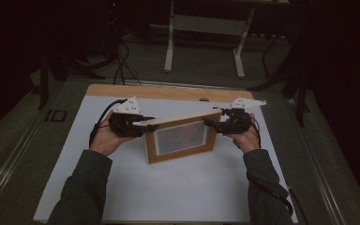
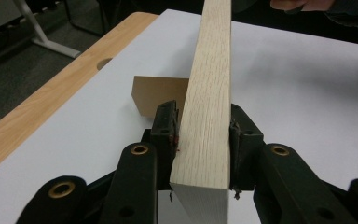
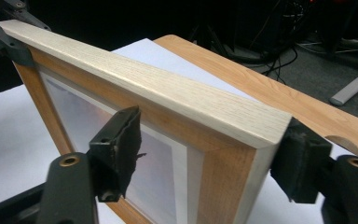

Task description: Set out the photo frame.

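The left gripper (image 1: 143, 123) clamps the picture frame (image 1: 180, 138), standing mid-table (image 1: 122, 187); its own view reveals a brown back stand (image 2: 156, 93). The right gripper (image 3: 205, 154) straddles the frame's corner, pads not pressing.

dim lab, floor cables (image 1: 122, 65), desk frame (image 1: 206, 42)

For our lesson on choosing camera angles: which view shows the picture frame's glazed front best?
The high view: the whole picture frame stands upright, front facing the camera. The right gripper view shows one corner and part of the front at a slant. The left gripper view shows the pale top edge between the left hand-held gripper's jaws.
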A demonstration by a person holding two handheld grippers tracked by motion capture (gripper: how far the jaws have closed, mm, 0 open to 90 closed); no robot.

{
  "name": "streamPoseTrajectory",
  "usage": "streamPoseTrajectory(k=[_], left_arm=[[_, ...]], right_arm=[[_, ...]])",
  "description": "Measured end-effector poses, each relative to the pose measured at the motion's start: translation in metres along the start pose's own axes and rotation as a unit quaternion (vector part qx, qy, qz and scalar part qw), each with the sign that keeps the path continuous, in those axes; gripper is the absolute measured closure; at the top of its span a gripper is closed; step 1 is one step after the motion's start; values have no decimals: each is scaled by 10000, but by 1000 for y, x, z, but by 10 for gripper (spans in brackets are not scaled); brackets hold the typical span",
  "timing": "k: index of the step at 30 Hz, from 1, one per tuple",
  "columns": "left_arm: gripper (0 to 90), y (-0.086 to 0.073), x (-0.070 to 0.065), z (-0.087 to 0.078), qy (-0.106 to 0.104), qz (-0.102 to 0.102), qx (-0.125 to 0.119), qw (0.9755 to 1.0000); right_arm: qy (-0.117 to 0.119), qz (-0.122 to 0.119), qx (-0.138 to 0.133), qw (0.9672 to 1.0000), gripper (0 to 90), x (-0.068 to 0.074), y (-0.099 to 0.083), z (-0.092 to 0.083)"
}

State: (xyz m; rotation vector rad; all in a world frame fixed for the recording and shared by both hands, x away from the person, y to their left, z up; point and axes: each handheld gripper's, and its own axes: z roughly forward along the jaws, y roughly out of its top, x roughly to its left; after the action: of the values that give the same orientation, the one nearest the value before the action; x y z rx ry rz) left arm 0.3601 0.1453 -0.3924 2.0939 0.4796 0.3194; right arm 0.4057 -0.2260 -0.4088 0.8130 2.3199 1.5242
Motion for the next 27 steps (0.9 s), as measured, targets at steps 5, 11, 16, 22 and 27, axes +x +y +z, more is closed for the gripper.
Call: streamPoseTrajectory(k=[5, 11, 16, 22, 27], left_arm=[[686, -1, 1, 1, 2, -94, -69, 9999], [598, -6, 4, 2, 85, -458, -235, 9986], [551, -12, 6, 2, 81, -708, -281, 9971], [545, -24, 3, 4, -8, -918, -356, 9951], [567, -34, -1, 9, -26, -1054, -339, 9938]], right_arm=[[-16, 13, -35, 10000, 376, -1, -2, -4], [5, -40, -75, 10000, 421, -1, -6, -9], [29, -26, -128, 9999, 443, -2, -9, -11], [61, -27, -148, 9999, 446, -2, -11, -12], [104, -36, -62, 9999, 442, -3, -14, -9]])
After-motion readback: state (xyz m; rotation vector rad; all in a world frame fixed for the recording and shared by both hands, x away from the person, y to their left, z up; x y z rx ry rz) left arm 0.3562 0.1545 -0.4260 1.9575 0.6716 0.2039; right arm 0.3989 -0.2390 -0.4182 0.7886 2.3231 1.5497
